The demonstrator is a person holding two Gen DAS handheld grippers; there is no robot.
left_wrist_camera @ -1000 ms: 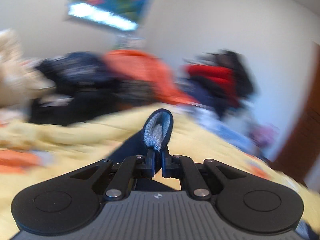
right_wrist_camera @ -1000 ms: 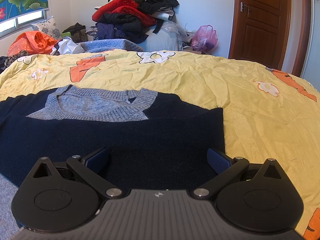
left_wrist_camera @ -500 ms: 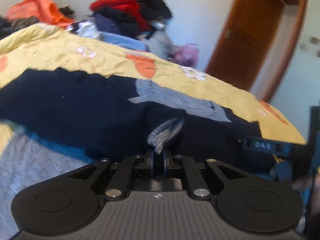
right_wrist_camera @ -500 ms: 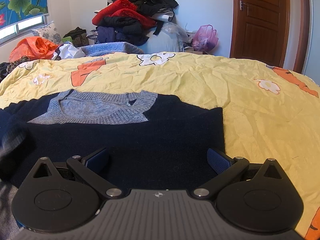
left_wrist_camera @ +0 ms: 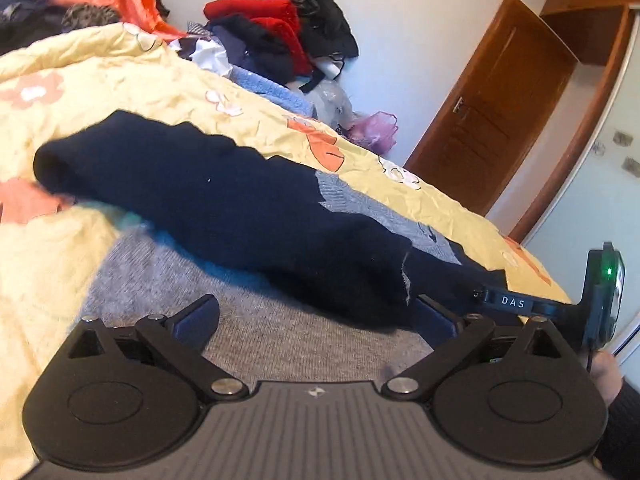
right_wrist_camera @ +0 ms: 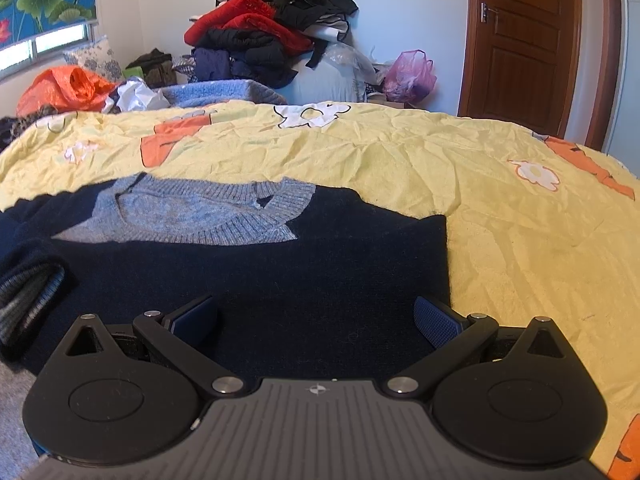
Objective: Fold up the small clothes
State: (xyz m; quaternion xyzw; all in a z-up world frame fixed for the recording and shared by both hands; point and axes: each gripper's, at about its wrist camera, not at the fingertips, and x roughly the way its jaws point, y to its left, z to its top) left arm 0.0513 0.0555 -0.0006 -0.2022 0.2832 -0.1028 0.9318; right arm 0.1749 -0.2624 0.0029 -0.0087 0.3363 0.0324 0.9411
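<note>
Sweater (right_wrist_camera: 256, 276) flat on bed (right_wrist_camera: 520, 220), centre-left of frame. Sleeve (left_wrist_camera: 224, 208) runs diagonally, upper left to lower right, cuff just ahead of left gripper (left_wrist_camera: 316, 316), jaws opening, nothing clamped. Right gripper (right_wrist_camera: 316, 316) spread, empty, over hem.

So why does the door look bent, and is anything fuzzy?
Left wrist view: the fisheye lens tilts and bows the brown wooden door, and the dark navy knitted sweater sleeve is fuzzy at its left end. Right wrist view: sharp, with the yellow flowered bedsheet bulging.
</note>
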